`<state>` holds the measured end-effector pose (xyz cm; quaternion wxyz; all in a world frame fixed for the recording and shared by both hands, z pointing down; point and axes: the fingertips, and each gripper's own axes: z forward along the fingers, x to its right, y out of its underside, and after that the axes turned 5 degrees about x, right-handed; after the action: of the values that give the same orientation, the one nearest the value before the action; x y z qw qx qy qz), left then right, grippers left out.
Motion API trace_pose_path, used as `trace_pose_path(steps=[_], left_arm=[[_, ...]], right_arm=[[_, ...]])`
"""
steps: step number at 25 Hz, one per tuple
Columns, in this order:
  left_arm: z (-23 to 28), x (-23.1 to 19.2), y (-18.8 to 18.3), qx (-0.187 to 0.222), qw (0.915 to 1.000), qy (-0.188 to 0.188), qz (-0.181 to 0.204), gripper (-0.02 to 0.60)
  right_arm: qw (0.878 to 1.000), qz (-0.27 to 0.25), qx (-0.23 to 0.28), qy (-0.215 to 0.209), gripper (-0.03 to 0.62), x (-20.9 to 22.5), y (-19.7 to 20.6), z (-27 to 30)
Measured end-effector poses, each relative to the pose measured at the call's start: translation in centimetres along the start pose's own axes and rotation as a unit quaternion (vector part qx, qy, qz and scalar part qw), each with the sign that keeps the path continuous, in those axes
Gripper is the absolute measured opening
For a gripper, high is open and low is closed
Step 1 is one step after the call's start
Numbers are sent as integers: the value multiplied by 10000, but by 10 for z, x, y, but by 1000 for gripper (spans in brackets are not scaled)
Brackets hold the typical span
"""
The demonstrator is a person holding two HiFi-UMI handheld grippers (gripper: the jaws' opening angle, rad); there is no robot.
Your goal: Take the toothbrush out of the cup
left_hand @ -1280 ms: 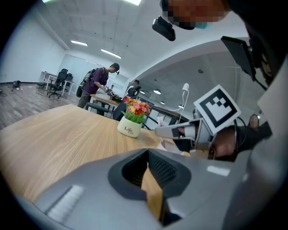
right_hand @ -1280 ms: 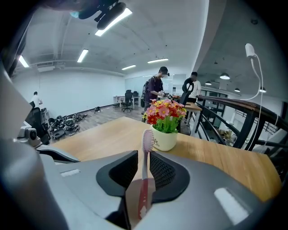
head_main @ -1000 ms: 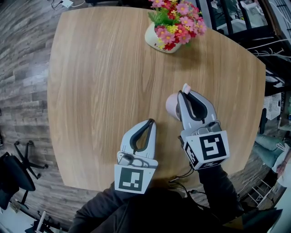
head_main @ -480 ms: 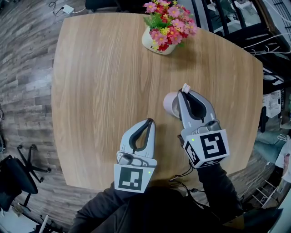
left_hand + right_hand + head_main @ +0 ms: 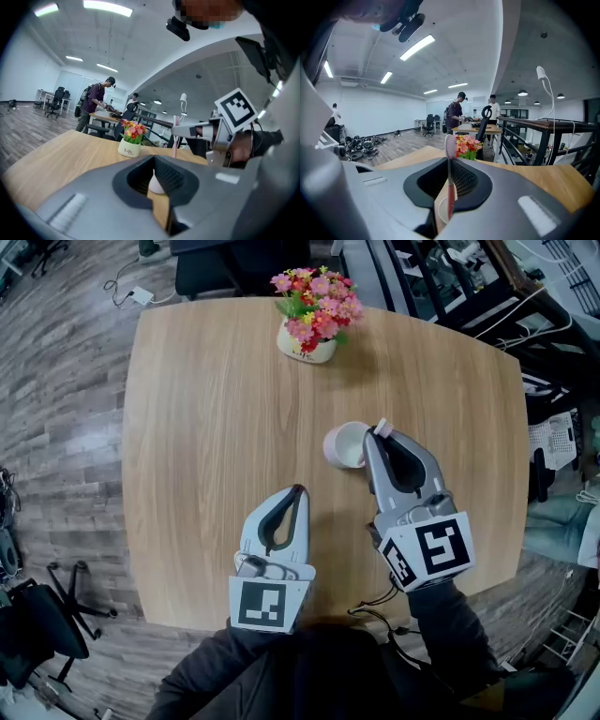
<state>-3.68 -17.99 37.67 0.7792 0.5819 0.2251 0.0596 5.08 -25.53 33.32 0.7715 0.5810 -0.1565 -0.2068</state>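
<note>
Flowerpot [image 5: 306,348] well beyond cup [image 5: 343,446]; toothbrush [image 5: 449,180] pinched in right gripper [image 5: 375,437].

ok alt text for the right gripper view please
The right gripper is shut on a toothbrush, held upright with bristles on top, a pale cup below it. Beyond lie a wooden table and a pot of flowers.

I see a slim toothbrush [image 5: 449,187] with a red-pink plastic handle and a pale bristle head. It stands upright, pinched at the handle between the jaws of the right gripper [image 5: 379,440]. Its lower end hangs over the mouth of a pale pink round cup [image 5: 343,445]; I can't tell if it has cleared the rim. The cup stands upright on the wooden desk [image 5: 206,427], on my side of the white pot of flowers [image 5: 307,348] and well apart from it.
</note>
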Motion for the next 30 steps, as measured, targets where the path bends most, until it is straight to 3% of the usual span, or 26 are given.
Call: trace_pose_path(steps=[14, 30], left_arm=[[-55, 40, -45, 469, 9955, 20, 826, 8], [-70, 56, -66, 875, 9903, -3, 1084, 8]], right_arm=[[9948, 176, 960, 276, 21, -13, -39, -110], [9927, 213, 1182, 121, 21, -27, -37, -164]])
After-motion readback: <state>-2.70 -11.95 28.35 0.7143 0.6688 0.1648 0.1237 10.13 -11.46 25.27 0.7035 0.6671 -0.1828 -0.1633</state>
